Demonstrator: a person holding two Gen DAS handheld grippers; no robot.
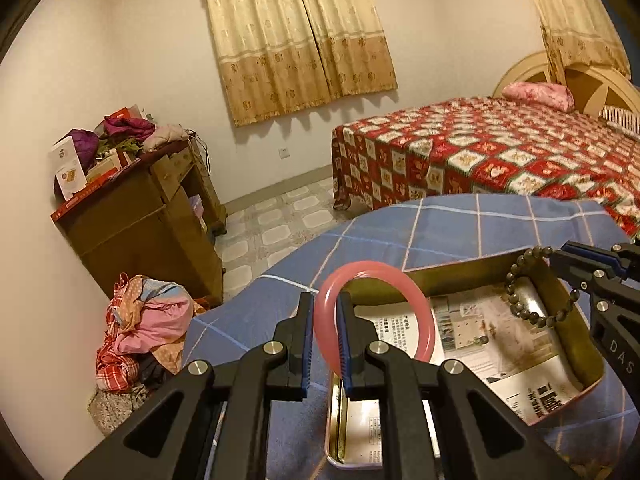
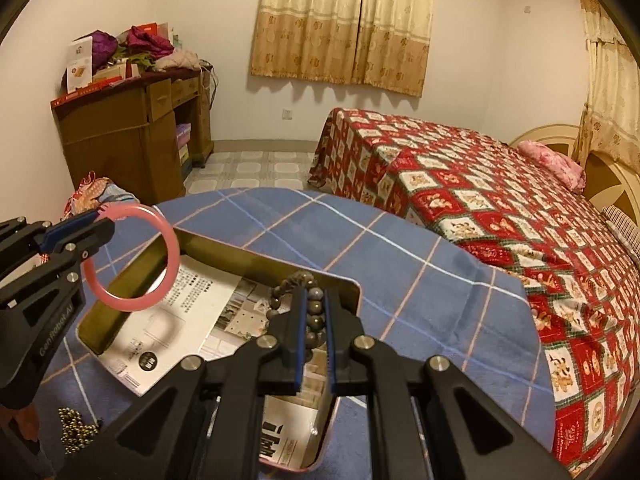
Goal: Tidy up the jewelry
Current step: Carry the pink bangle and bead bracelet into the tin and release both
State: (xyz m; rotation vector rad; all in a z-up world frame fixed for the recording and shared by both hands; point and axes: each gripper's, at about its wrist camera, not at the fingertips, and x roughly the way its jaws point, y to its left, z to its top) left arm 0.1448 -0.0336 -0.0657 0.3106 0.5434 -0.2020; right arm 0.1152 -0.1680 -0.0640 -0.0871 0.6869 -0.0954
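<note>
Nearest in the left wrist view, the left gripper (image 1: 325, 336) has its fingers clamped on the rim of the pink bangle (image 1: 374, 312), which stands upright over the near left end of the open tin (image 1: 576, 320). The hold is thin; I judge the smooth ring could pivot or slip and roll off the blue plaid counter (image 1: 440, 224).

In the right wrist view, the right gripper (image 2: 314, 336) pinches the dark bead bracelet (image 2: 298, 284) over the tin's (image 2: 248, 258) right end. Its loose loop could snag the wall. Small brass beads (image 2: 76, 426) lie near left, easily swept off.
</note>
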